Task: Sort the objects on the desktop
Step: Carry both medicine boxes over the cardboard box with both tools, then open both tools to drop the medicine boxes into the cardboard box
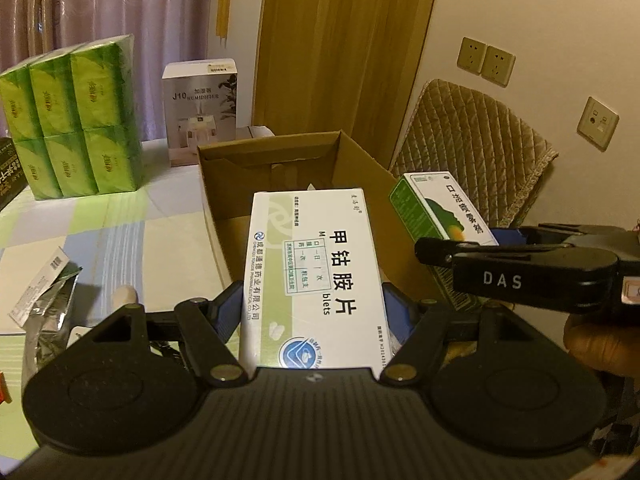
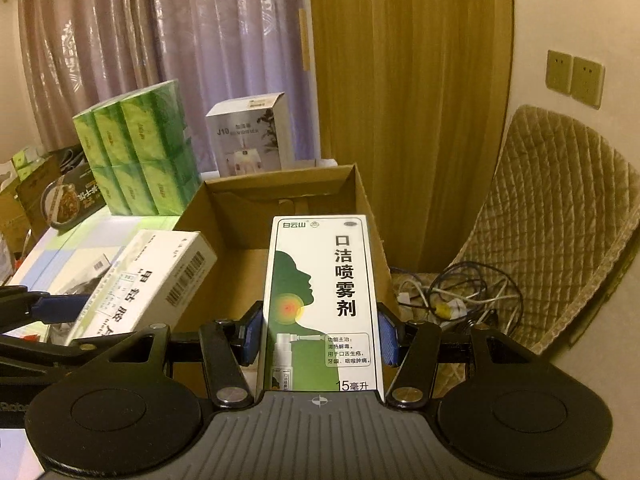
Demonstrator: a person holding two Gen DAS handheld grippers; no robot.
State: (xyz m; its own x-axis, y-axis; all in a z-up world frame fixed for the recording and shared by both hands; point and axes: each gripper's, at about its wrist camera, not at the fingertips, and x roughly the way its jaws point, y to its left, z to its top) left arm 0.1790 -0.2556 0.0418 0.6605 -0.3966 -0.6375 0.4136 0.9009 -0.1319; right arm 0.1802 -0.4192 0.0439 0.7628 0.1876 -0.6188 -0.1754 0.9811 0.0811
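Boxes are sitting in both claws. I am gripping a white tablet box [image 1: 316, 280] in the left claw [image 1: 314, 312], its blue pads [image 1: 230, 312] pressing on the two long sides, the box lying flat at the centre of the left wrist frame with its far end reaching over the near edge of the open cardboard carton [image 1: 280, 168]. I am clamping a green-and-white throat spray box [image 2: 322, 304] in the right claw [image 2: 320, 338], held face up in the middle of the right wrist frame, its far end also overlapping the carton [image 2: 280, 200]. In the left view the right claw is coming in from the right edge with the spray box [image 1: 440, 208] just beside the carton's right wall. In the right view the tablet box [image 2: 148, 280] is showing tilted at the lower left. On the bench [image 1: 120, 220], a green tissue pack [image 1: 76, 120] is standing at the upper left, a humidifier box [image 1: 200, 112] near it behind the carton, and a silver foil packet [image 1: 48, 304] is lying at the left edge. A quilted chair [image 2: 560, 220] is filling the right side.
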